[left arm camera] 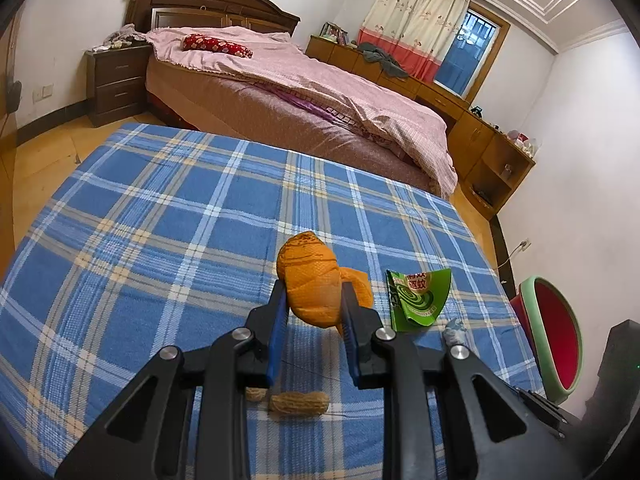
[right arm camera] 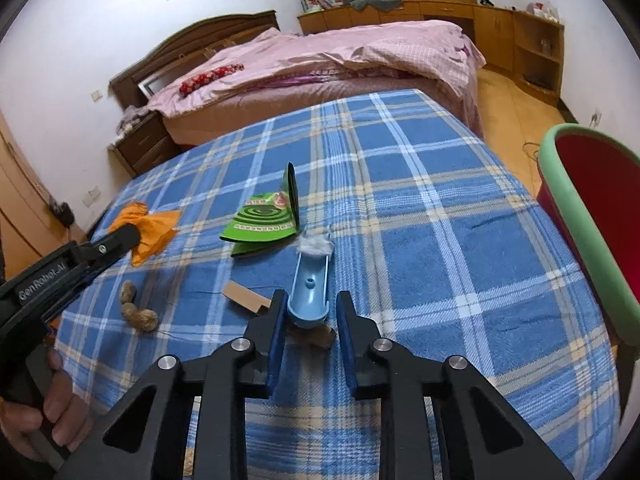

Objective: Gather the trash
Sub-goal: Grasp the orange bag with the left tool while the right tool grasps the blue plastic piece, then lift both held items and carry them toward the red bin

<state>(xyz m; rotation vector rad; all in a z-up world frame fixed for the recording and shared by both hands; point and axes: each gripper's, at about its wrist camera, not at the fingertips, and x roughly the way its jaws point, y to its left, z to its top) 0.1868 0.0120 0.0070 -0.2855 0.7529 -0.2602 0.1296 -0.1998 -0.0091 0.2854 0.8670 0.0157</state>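
- The left gripper [left arm camera: 314, 300] is clamped on a piece of orange peel [left arm camera: 312, 280], which sits pinched between the blue pads and looks lifted just off the blue plaid cloth [left arm camera: 160, 220]; a second scrap of peel shows right behind it
- The right gripper [right arm camera: 308, 312] stands at a middling opening with nothing gripped; a small blue dustpan [right arm camera: 310, 284] lies in the gap between its fingertips, long axis pointing away from the gripper, a tuft of grey fluff [right arm camera: 316, 246] at the far end
- The red bin with a green rim [right arm camera: 592, 216] stands off the right edge of the cloth, so the held peel must travel rightward across the bed; the right hand is far nearer to it
- Left on the cloth: green mosquito-coil packet [right arm camera: 264, 226], peanut shells [right arm camera: 138, 312], a cardboard scrap [right arm camera: 246, 298]
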